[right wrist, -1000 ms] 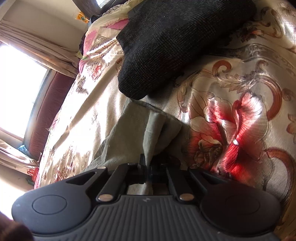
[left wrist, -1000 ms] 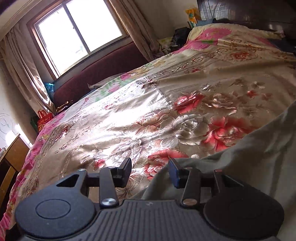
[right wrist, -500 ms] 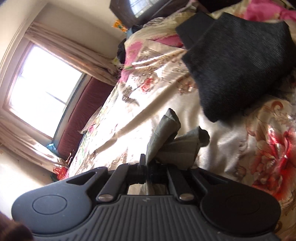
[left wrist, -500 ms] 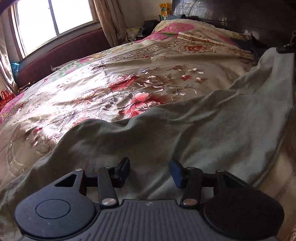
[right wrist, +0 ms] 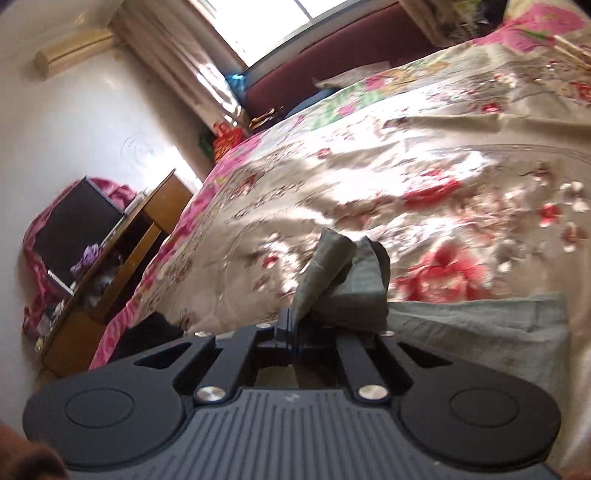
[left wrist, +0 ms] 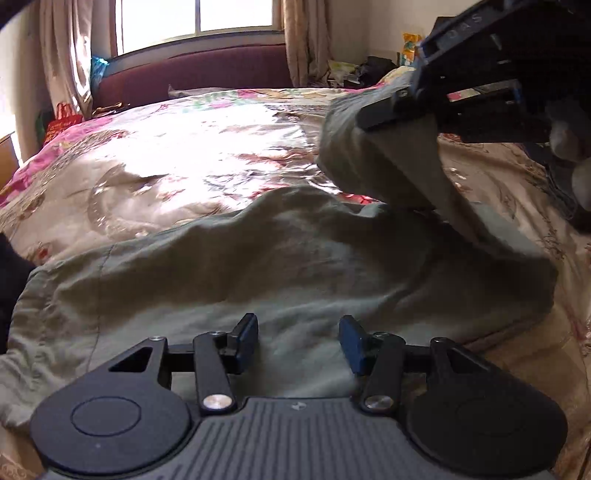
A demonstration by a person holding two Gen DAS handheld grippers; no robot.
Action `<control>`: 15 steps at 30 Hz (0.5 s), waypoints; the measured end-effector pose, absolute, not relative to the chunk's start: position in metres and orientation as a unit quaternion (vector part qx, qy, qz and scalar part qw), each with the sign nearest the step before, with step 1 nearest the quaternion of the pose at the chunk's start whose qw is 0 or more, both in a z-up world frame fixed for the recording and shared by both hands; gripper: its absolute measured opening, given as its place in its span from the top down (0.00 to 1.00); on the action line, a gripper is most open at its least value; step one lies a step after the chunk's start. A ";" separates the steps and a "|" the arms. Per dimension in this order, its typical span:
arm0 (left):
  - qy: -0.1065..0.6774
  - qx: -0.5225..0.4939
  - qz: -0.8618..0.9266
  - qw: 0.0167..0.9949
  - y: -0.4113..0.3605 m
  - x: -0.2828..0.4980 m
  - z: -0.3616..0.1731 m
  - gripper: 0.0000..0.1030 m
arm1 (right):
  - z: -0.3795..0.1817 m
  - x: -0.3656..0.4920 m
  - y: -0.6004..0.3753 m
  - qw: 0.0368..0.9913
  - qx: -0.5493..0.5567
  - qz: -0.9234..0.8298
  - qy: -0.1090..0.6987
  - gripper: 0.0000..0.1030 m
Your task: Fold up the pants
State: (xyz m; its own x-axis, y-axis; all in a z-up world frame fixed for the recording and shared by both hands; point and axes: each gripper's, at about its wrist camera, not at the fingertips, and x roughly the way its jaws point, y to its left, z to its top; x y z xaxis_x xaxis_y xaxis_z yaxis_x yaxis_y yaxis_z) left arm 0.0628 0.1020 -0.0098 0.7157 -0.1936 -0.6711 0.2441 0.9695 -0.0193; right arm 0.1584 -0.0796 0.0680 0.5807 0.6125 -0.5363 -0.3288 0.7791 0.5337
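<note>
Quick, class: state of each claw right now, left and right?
Left claw: open, holding nothing, over the olive-green cotton pants.
Right claw: closed on a bunched end of the pants, lifted off the floral satin bedspread.

The pants [left wrist: 280, 280] lie spread on the bed [left wrist: 192, 155], directly ahead of and beneath the left hand-held gripper [left wrist: 297, 341], whose fingers stand apart above the cloth. Ahead and to its right, the right hand-held gripper [left wrist: 384, 110] holds one end of the pants lifted off the bed. Beyond the bed's far edge stands a window [left wrist: 195, 18], with curtains [left wrist: 62, 55] on either side. Left of the right hand-held gripper [right wrist: 290, 328], beside the bed, stands a wooden cabinet [right wrist: 122, 254].
</note>
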 end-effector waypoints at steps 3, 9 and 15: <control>0.357 0.005 -0.100 0.929 0.129 0.049 -0.011 0.39 | 0.060 0.157 -0.020 0.857 0.145 0.310 0.386 0.97; 0.343 -0.064 -0.080 0.934 0.161 0.036 -0.006 0.37 | 0.051 0.135 0.064 0.855 -0.002 0.352 0.382 0.97; 0.347 -0.112 -0.059 0.929 0.187 0.024 -0.004 0.37 | 0.051 0.116 0.104 0.850 -0.080 0.378 0.357 0.96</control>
State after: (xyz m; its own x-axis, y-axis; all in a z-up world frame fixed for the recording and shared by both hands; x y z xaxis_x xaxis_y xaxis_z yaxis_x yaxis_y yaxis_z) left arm 0.0237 0.1870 -0.0037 0.7528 -0.1867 -0.6312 0.0319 0.9681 -0.2483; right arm 0.1162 0.1041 0.0512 0.4593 0.5858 -0.6677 -0.7005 0.7011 0.1332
